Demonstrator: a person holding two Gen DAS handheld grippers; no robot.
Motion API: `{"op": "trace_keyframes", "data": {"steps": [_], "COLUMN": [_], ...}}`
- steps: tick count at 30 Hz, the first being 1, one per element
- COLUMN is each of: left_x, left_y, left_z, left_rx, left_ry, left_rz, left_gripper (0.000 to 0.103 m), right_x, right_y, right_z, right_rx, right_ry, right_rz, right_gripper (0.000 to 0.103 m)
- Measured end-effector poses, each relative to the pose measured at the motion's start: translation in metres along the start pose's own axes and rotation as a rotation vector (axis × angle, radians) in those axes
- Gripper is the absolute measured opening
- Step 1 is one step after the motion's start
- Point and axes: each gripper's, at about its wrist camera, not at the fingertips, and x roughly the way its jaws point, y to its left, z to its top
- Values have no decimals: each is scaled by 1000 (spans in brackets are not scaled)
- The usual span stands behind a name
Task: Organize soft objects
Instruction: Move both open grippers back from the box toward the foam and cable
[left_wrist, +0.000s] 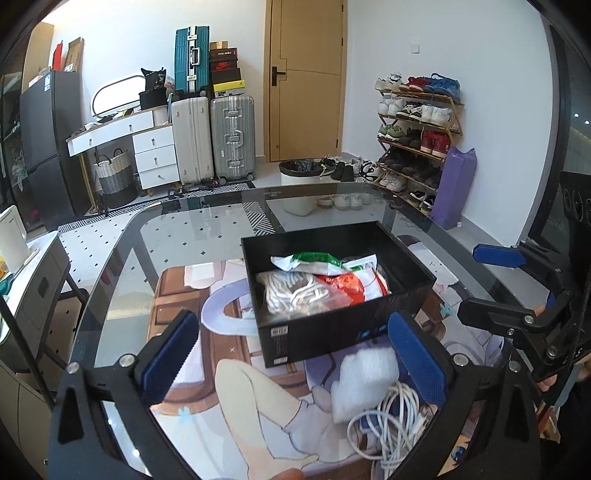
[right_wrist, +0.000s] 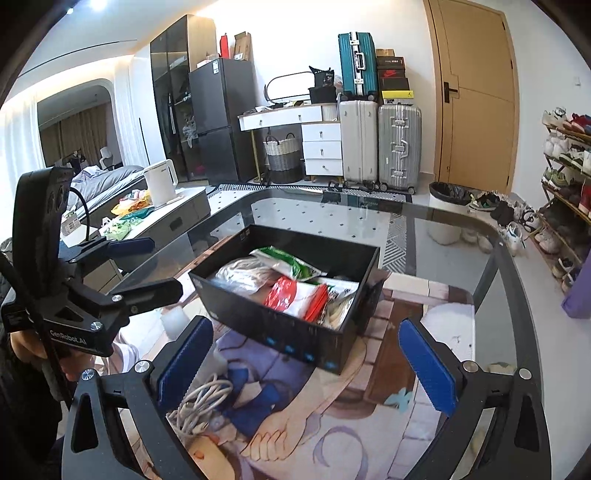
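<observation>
A black box (left_wrist: 314, 343) sits on a printed mat (left_wrist: 229, 391) on the glass table. It holds a clear bag of white cord (left_wrist: 295, 291), a red and white packet (left_wrist: 343, 284) and a green and white packet (left_wrist: 314, 260). Just in front of the box lie a white foam piece (left_wrist: 365, 380) and a coiled white cable (left_wrist: 391, 421). My left gripper (left_wrist: 295, 354) is open and empty, its fingers on either side of the box's near wall without touching it. My right gripper (right_wrist: 306, 365) is open and empty too, short of the box (right_wrist: 258, 321), with the cable (right_wrist: 199, 406) by its left finger.
Each gripper shows in the other's view: the right gripper (left_wrist: 495, 286) and the left gripper (right_wrist: 147, 267). The glass table's (left_wrist: 184, 236) curved far edge lies beyond the box. Past it stand suitcases (left_wrist: 214, 144), a bin (left_wrist: 299, 173) and a shoe rack (left_wrist: 417, 140). A low cabinet with a kettle (right_wrist: 160, 182) is to the left.
</observation>
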Motion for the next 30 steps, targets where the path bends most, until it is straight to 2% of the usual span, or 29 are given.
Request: {"op": "trace_keyframes", "data": {"steps": [14, 23, 30], "left_x": [-7, -13, -14], "left_y": [5, 4, 12], "left_z": [-23, -34, -38], "left_rx": [-9, -3, -13], "left_ry": [25, 44, 52], "left_rz": [25, 10, 31], "left_gripper": [103, 103, 103], "right_x": [5, 7, 17], "right_y": [13, 29, 48], "right_z": [-32, -41, -47], "right_rx": [-3, -27, -61], "right_ry": [103, 156, 215], "right_rz": [10, 44, 99], "right_gripper": [102, 102, 102]}}
